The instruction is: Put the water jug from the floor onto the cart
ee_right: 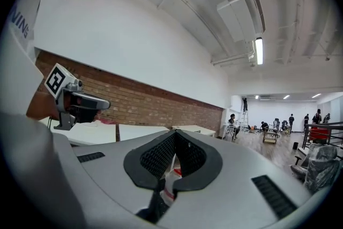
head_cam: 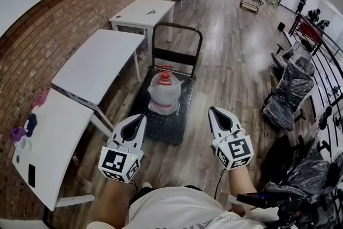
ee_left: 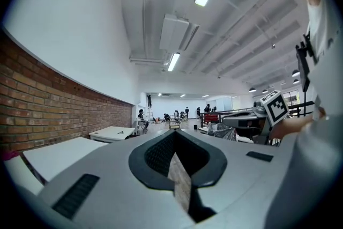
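Observation:
The water jug [head_cam: 164,93], clear with a red cap, stands upright on the black deck of the cart [head_cam: 166,128], below its push handle [head_cam: 177,27]. My left gripper [head_cam: 140,118] hangs over the floor just short of the cart's near left corner, jaws shut and empty. My right gripper [head_cam: 213,111] hovers to the right of the cart, also shut with nothing in it. In the left gripper view the jaws [ee_left: 174,132] meet at their tips. In the right gripper view the jaws [ee_right: 174,134] are closed, and a sliver of the jug [ee_right: 172,177] shows below them.
White tables [head_cam: 102,61] line the brick wall on the left; the nearest one [head_cam: 48,142] carries small bottles [head_cam: 24,128]. Plastic-wrapped chairs [head_cam: 289,88] and a railing stand at the right. Wooden floor runs ahead, with people and another cart [head_cam: 250,0] far off.

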`<state>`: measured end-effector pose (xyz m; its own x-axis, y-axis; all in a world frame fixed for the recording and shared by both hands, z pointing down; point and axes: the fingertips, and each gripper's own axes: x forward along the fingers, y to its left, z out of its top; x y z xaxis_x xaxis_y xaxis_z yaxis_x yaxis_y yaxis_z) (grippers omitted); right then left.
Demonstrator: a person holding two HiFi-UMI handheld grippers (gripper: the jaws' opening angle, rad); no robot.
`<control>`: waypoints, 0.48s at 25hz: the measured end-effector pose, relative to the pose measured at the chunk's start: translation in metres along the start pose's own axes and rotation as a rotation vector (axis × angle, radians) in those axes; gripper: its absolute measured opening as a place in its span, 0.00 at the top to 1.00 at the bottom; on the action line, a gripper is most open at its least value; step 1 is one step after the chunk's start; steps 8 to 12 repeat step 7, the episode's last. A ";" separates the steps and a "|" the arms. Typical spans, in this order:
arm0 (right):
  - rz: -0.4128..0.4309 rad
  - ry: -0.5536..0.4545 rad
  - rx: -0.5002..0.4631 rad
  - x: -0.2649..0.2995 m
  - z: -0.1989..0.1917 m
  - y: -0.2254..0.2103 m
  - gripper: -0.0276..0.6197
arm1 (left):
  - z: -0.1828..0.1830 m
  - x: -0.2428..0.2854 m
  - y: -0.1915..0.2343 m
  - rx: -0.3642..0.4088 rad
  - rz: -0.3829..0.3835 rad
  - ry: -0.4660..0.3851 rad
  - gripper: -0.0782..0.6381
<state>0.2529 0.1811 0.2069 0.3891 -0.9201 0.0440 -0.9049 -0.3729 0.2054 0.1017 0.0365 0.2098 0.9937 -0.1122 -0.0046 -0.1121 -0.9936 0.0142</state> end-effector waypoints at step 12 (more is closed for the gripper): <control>0.000 0.010 -0.002 0.013 0.002 0.021 0.95 | -0.002 -0.016 0.021 -0.005 0.004 -0.003 0.89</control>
